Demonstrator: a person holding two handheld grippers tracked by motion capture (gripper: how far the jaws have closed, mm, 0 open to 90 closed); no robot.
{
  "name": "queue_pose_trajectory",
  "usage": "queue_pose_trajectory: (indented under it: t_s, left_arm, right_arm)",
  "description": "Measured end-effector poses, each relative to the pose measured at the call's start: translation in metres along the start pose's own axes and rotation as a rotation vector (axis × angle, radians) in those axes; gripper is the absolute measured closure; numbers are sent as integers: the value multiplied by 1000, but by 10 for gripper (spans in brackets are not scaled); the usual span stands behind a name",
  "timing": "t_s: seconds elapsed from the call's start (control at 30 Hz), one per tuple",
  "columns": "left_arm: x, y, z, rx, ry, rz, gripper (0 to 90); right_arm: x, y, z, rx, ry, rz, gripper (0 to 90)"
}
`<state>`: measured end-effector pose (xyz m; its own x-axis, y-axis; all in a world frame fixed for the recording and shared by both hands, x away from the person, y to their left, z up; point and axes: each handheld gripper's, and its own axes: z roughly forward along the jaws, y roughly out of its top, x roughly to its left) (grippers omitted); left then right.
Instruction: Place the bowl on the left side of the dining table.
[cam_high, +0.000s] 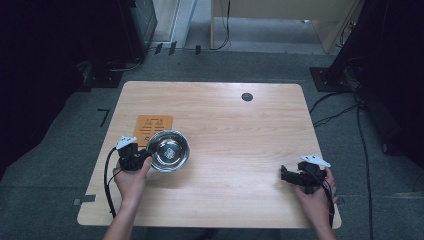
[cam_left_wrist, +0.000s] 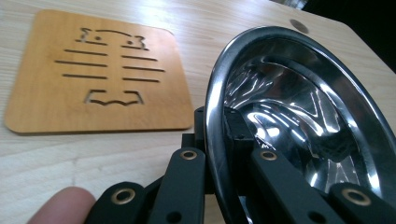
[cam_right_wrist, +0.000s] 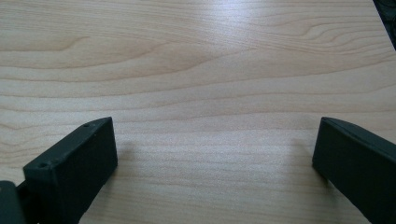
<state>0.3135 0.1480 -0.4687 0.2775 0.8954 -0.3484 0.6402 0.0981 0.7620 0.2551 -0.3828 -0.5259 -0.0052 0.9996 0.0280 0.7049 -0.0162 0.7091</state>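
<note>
Left tongs (cam_left_wrist: 217, 140) clamp steel bowl (cam_left_wrist: 299, 107) rim; right tongs (cam_right_wrist: 215, 154) gape apart.

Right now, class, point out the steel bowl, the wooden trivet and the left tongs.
steel bowl (cam_high: 170, 151): high view, inner base.
wooden trivet (cam_left_wrist: 100, 70): left gripper view, carved centre.
left tongs (cam_high: 146, 156): high view, tips at the bowl's rim.

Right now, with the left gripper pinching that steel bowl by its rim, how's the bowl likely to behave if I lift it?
The steel bowl looks thin and polished, so it is probably stiff, light, and somewhat slippery between the jaws. The left gripper clamps only one edge of the rim, so the bowl may sag or swing on lifting. Set down, its rounded base could rock beside the wooden trivet.
</note>
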Motion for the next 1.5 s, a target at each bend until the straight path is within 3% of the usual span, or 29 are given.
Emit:
queue_pose_trajectory:
  t_s: [0.33,0.83,1.2,1.5]
  left_arm:
    - [17,14,9,-41,55,-51,872]
    - [38,27,26,-42,125,-111,873]
    - [57,28,38,-40,160,-220,873]
    - [64,27,46,-30,227,-257,865]
  right_arm:
    - [0,0,0,0,0,0,0]
    - [0,0,0,0,0,1,0]
    - [0,0,0,-1,0,0,0]
    - [0,0,0,-1,0,0,0]
